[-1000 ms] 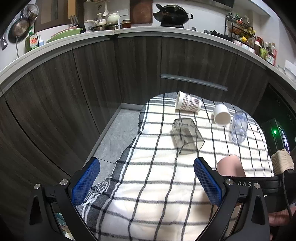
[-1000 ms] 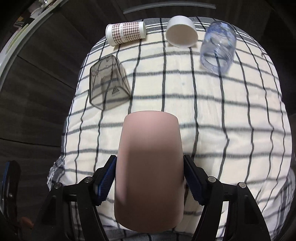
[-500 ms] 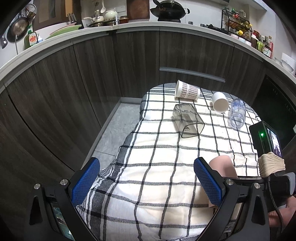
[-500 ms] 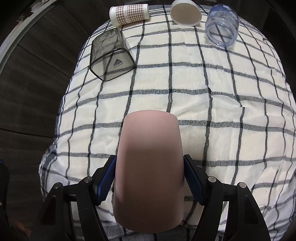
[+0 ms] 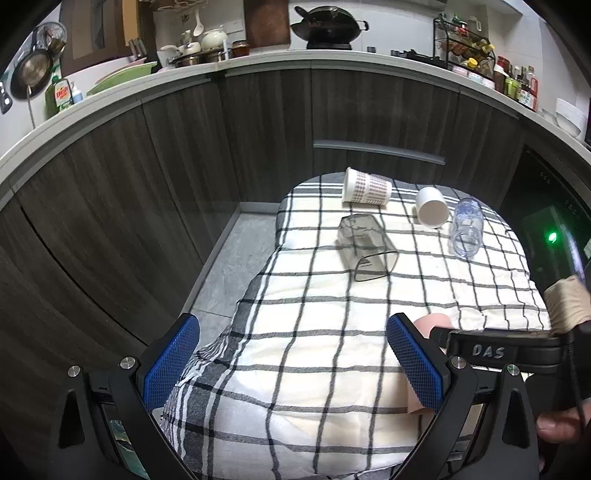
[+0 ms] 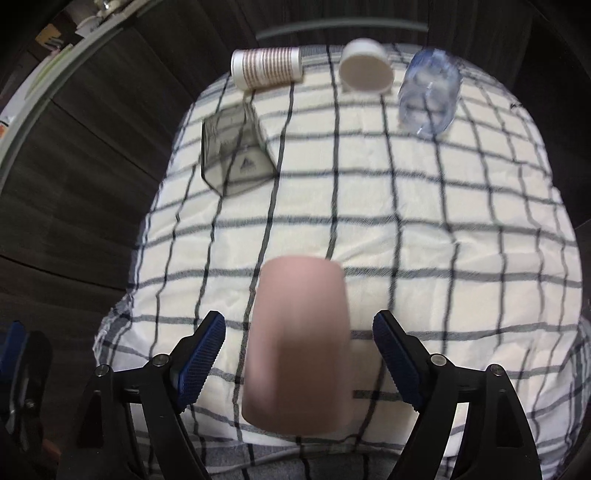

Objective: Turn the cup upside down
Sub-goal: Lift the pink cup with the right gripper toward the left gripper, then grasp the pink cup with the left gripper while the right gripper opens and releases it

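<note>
The pink cup (image 6: 295, 343) is plain, matte and unmarked, standing closed end up on the checked cloth (image 6: 424, 229) between the spread fingers of the right gripper (image 6: 299, 362), a clear gap on either side. The left gripper (image 5: 295, 369) is likewise wide apart, holding nothing.

From the left wrist only a sliver of the cup shows — behind the right gripper's black body, which bears the letters "DAS" (image 5: 487, 350).

Farther off lie a smoky square tumbler (image 6: 236, 151) with a small triangle logo, a patterned paper cup (image 6: 266, 68), a white cup (image 6: 365, 70) and a clear bluish jar (image 6: 428, 96), all on their sides. Only the left view shows the worktop, with a black wok (image 5: 325, 27) — its bottle labels are unreadable.
</note>
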The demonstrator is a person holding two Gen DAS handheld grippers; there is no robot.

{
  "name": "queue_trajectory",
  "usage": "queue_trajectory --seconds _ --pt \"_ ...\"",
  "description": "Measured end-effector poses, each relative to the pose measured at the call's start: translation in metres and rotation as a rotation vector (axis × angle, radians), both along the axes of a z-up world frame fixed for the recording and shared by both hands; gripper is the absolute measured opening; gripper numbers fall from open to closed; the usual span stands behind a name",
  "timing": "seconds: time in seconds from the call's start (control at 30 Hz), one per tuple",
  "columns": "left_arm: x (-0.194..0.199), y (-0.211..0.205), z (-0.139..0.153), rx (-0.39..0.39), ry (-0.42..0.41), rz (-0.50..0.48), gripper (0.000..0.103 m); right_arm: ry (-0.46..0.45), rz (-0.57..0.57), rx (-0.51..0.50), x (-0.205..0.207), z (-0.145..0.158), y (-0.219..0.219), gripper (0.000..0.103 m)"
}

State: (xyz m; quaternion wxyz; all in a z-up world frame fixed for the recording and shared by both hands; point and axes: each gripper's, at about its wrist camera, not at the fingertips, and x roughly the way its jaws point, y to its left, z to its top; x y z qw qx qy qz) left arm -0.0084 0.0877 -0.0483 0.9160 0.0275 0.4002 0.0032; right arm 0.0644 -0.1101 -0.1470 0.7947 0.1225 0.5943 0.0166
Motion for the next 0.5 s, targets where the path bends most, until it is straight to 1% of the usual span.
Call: queue_trajectory --seconds 0.1,0.2,0.37,0.5 --pt "0.002 -0.013 0.005 0.004 0.003 -0.03 0.103 -0.046 -0.007 -0.021 -0.004 0.017 -0.01 0.082" --pt "0.004 -0.032 0.008 -0.006 0.01 -0.073 0.103 -0.091 -0.026 -0.063 -0.011 0.036 -0.028 0.082" --pt "0.01 -0.068 0.006 -0.02 0.027 -0.148 0.103 -0.149 -0.068 -0.128 -0.026 0.057 -0.057 0.082" --pt "0.017 -0.097 -0.001 -0.021 0.053 -0.201 0.103 -0.186 -0.092 -0.185 -0.033 0.069 -0.081 0.082"
